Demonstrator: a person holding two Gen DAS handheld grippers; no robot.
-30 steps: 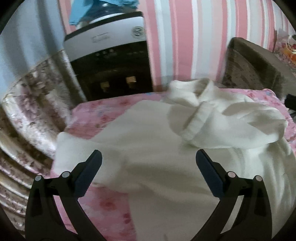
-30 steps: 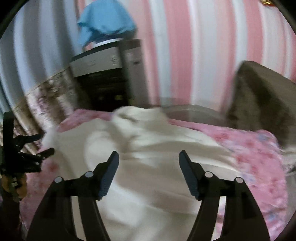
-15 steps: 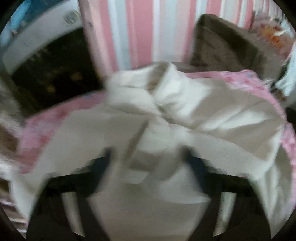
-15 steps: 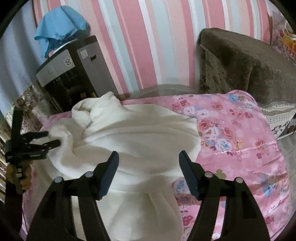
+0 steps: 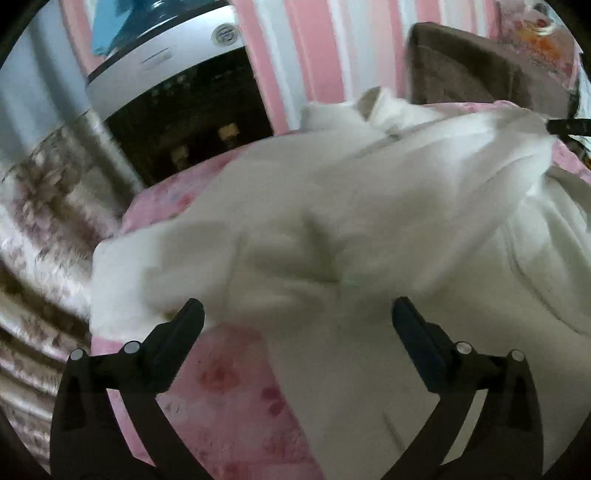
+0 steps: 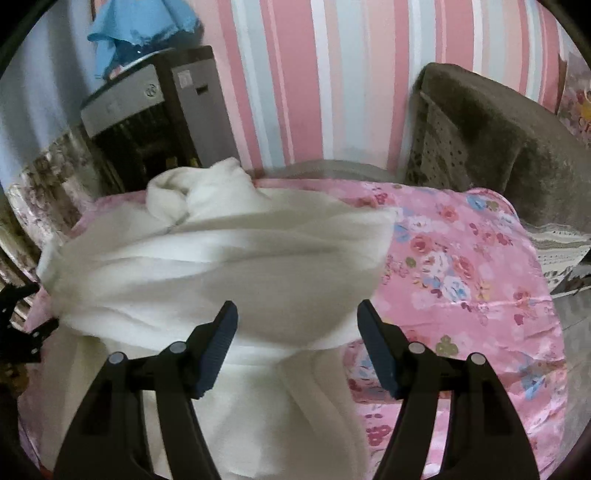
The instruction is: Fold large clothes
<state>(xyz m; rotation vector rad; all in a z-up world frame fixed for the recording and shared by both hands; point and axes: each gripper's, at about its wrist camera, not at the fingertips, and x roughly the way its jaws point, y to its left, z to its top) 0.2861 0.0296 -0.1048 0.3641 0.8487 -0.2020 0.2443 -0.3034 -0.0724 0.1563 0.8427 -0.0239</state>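
A large white fleece garment [image 5: 351,206] lies bunched across a pink floral bedspread [image 5: 221,387]; it also shows in the right wrist view [image 6: 229,266]. Its collar end [image 6: 199,192] is at the far side. My left gripper [image 5: 297,317] is open and empty, just above the garment's near left edge. My right gripper [image 6: 297,317] is open and empty, over the garment's near right part. The left gripper shows at the left edge of the right wrist view [image 6: 18,325].
The bedspread [image 6: 461,280] shows bare to the right of the garment. A grey and black appliance [image 5: 177,107] with a blue cloth [image 6: 136,33] on top stands behind the bed. A brown upholstered seat [image 6: 491,140] is at the back right. A floral quilt [image 5: 40,236] hangs left.
The garment has been dropped and spread wider across the bed, the sleeve bundle flattened. Both grippers have moved over it and stay open.
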